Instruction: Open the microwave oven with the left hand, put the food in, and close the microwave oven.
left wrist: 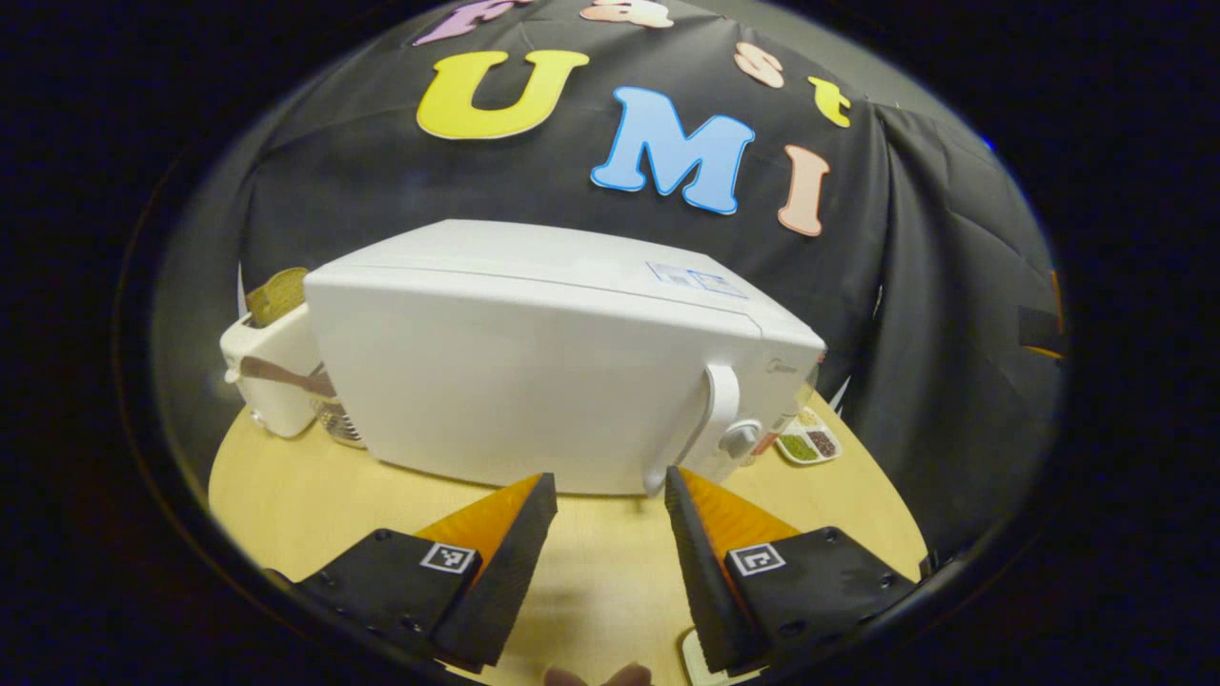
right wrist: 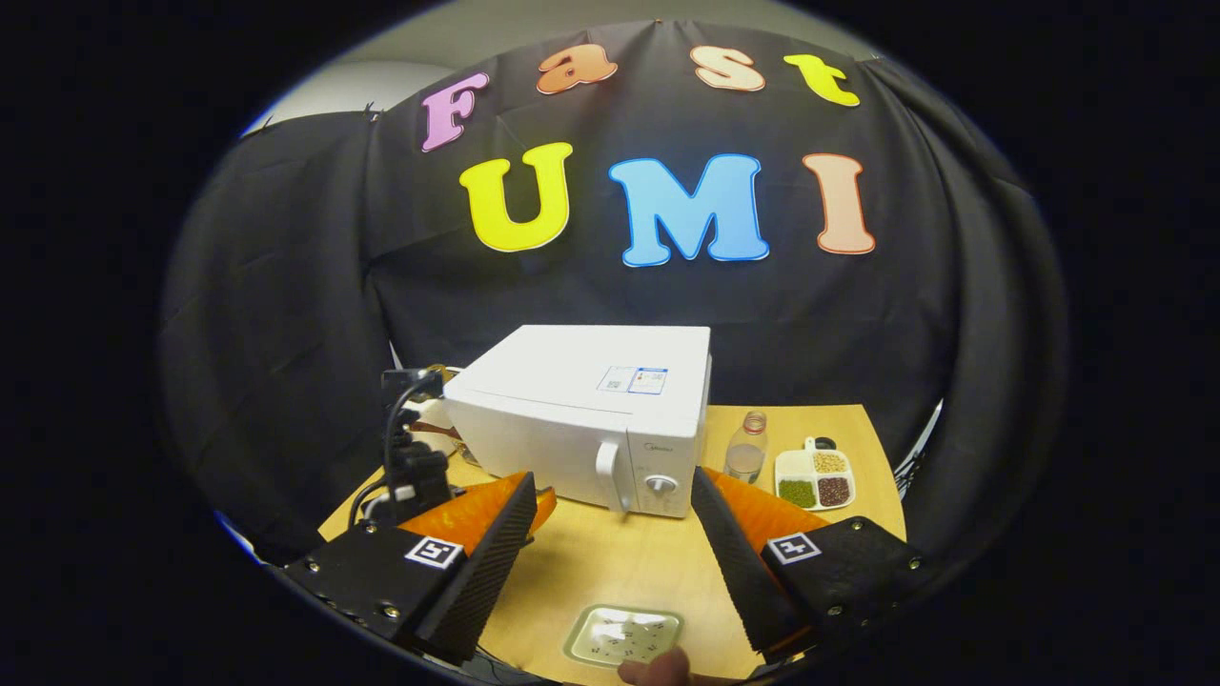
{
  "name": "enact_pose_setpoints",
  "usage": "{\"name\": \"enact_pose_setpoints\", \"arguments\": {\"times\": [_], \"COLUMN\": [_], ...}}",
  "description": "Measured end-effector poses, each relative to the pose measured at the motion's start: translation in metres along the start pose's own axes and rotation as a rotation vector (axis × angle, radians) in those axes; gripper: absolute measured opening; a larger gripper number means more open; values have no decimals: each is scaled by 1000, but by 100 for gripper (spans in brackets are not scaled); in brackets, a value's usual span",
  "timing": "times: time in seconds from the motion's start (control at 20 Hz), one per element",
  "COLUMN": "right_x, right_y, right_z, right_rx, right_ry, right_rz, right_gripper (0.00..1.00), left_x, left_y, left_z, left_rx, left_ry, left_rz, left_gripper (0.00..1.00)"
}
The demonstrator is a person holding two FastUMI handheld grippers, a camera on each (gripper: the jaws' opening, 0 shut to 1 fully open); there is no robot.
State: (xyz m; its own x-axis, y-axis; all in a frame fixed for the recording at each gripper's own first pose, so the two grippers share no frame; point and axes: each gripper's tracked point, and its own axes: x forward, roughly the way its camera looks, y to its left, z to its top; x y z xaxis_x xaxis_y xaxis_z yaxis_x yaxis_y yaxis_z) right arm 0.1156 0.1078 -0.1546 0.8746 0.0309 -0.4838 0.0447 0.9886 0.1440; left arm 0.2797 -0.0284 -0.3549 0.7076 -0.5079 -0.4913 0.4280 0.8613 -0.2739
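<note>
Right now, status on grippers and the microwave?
Left hand-held gripper open, short of door handle. Right hand-held gripper open, empty. Microwave shut; food tray on table. Path clear.

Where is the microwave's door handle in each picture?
Left gripper view: the door handle is right of centre, on the white microwave oven, just above the left gripper's open jaws.
Right gripper view: the door handle is near the middle, farther off.
Shared landmark: the round knob just right of the handle.

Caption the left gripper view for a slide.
Open left gripper faces the closed white microwave, lined up near its door handle on the wooden table.
</note>
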Motion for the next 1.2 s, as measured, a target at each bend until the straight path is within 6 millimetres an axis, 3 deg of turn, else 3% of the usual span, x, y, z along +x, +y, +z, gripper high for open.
{"name": "enact_pose_setpoints", "arguments": {"times": [0.05,0.2,0.25,0.35,0.6,0.75,0.9,0.95,1.0,1.05,1.1,1.2], "right_x": [1,3,1,-4,-28,-45,-67,-73,-78,-84,-89,-99], "right_y": [3,17,21,36,73,91,101,103,107,109,109,113], "right_z": [2,9,9,11,14,21,52,61,70,76,83,97], "right_rx": [5,36,42,56,24,-10,-40,-47,-55,-67,-78,-92], "right_ry": [-3,-28,-32,-48,-95,-120,-216,-248,-276,-298,-322,-388], "right_rz": [3,19,18,34,47,44,0,-19,-34,-51,-78,-113], "right_gripper": [100,100,100,100,100,100,100,100,100,100,100,100], "left_x": [-23,-95,-117,-161,-266,-313,-364,-380,-392,-402,-409,-420], "left_y": [6,23,27,34,47,53,48,45,45,46,48,57], "left_z": [-6,-8,-8,-1,59,93,138,150,159,164,168,175], "left_rx": [14,54,62,72,56,47,65,71,78,84,94,110], "left_ry": [-4,-54,-71,-107,-294,-373,-512,-548,-573,-588,-591,-623], "left_rz": [23,85,101,126,170,192,200,200,208,224,243,304], "left_gripper": [75,87,81,87,81,81,77,81,86,77,85,89]}}
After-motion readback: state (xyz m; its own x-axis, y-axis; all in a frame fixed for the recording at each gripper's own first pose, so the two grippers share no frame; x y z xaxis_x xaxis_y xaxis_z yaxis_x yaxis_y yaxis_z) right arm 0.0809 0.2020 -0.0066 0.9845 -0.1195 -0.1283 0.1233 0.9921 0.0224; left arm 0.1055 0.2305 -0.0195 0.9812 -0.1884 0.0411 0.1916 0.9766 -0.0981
